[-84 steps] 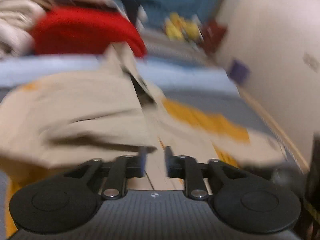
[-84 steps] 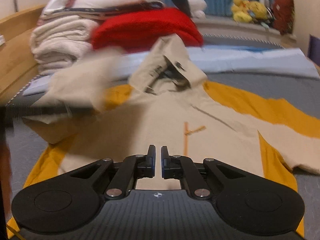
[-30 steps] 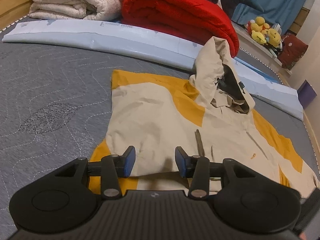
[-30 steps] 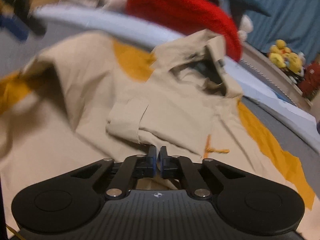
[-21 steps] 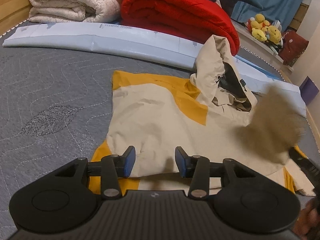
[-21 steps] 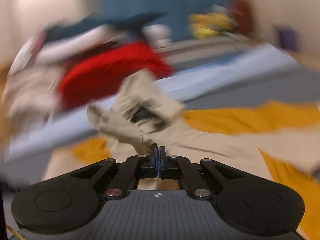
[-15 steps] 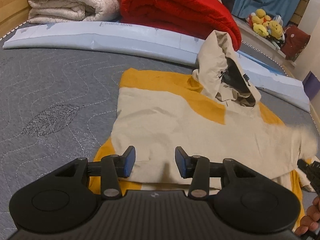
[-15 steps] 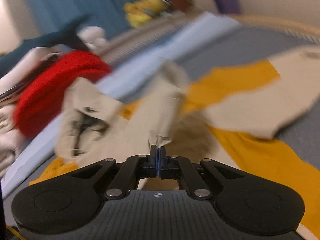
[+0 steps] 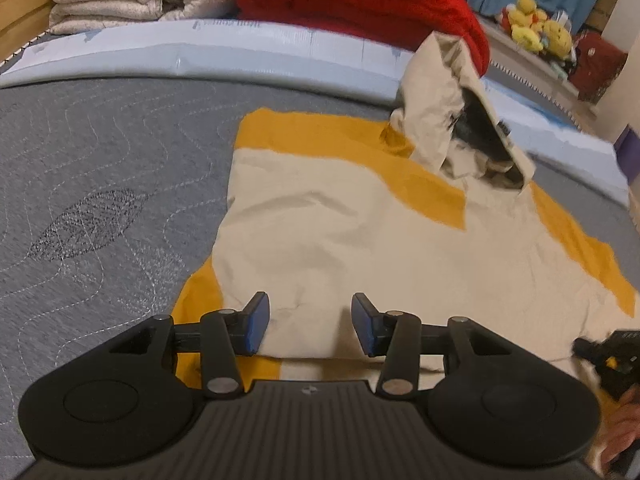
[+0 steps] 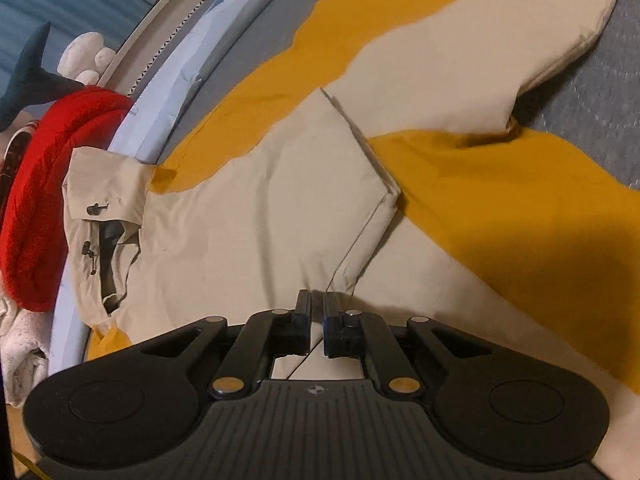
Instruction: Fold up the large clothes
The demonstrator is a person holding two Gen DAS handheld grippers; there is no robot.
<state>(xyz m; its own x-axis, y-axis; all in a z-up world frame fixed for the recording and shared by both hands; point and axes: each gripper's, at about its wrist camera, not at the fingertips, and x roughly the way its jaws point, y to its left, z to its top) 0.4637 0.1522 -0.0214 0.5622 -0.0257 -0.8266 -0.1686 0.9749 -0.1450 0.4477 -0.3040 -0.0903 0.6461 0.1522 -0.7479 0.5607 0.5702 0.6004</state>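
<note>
Sleeve now laid across jacket on bed. R claw nearly closed, grip unclear; L claw open, empty. Risk: sleeve drags back if cuff snags.

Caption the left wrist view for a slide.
Open left tool above a beige-and-yellow hooded jacket spread on a grey mattress.

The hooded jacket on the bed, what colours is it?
The jacket is beige with mustard-yellow panels, clearest in the left wrist view.
</note>
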